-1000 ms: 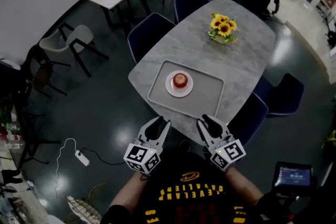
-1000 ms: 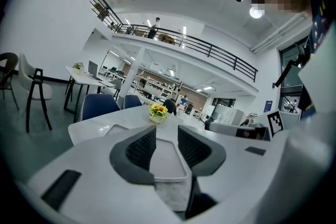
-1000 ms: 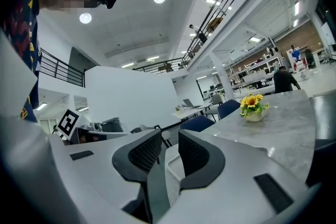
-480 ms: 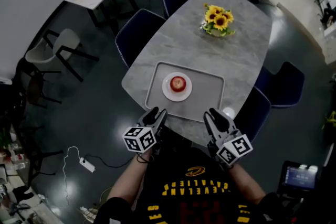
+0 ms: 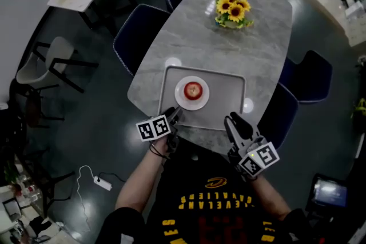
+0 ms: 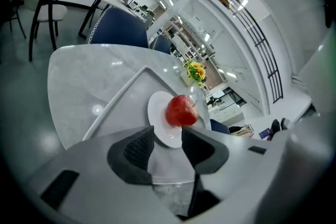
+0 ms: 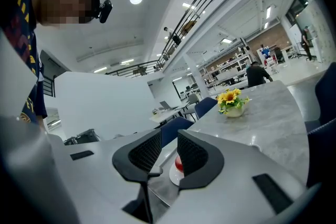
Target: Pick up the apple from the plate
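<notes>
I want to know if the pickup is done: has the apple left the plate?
No, the apple sits on the white plate in the tray, and the left tongs stand open just short of it.

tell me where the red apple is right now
In the head view, the red apple sits on the round white plate in the left half of the grey rectangular tray, just beyond the open left tool.

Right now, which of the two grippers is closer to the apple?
The left gripper: its open jaws are right at the plate holding the apple, while the right gripper hangs farther back.
</notes>
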{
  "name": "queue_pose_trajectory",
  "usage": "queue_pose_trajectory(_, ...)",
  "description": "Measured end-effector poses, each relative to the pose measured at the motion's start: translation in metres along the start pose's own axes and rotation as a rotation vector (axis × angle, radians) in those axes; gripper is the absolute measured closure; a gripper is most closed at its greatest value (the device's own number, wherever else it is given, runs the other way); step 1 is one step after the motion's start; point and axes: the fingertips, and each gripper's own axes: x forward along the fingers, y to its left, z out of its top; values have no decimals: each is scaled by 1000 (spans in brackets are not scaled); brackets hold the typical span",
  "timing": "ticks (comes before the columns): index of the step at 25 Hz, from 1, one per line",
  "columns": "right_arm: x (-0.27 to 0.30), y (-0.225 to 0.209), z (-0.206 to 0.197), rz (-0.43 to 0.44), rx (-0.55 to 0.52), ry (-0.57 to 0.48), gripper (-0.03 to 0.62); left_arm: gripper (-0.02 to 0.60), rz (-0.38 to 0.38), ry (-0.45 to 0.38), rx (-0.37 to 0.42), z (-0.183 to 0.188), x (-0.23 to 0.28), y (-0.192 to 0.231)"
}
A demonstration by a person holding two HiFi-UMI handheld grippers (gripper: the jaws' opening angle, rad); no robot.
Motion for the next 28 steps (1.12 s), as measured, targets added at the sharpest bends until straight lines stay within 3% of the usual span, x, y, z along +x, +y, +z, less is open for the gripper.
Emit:
queue_pose_trajectory(8,4,-14,6,-54,23,-42,508,417,72,83,-135,2,29,26)
queue_pose_trajectory(12,6,-18,6,-66,34,-47,508,417,60,101,-191,2,35,27)
queue_pose_trajectory(23,6,-23,6,-84,56,-61,508,428,102,138,-220,1,45,30)
queue_pose_trajectory(28,4,-24,5,-89,73,-67,508,430,47,135,-297,4,45,29)
